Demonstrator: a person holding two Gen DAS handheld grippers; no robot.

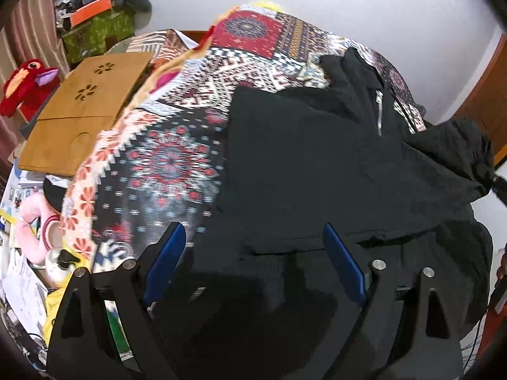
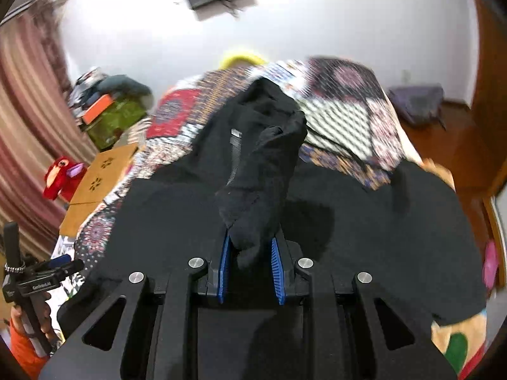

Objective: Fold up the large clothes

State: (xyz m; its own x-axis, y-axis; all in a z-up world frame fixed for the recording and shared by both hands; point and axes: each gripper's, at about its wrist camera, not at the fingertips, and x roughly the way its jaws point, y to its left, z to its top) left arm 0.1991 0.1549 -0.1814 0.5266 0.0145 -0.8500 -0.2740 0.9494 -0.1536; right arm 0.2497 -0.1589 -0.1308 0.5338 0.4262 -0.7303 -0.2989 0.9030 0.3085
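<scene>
Right wrist: hand-held gripper (image 2: 250, 253) around jacket sleeve (image 2: 263, 171)

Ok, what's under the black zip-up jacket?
The patterned patchwork bedspread shows around the black zip-up jacket. Whatever lies directly beneath is covered. The right gripper pinches its sleeve.

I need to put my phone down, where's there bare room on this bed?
The patterned patchwork bedspread lies bare between the flat wooden board and the black zip-up jacket. Left of the bed is crowded: pink plush toy and papers.
</scene>
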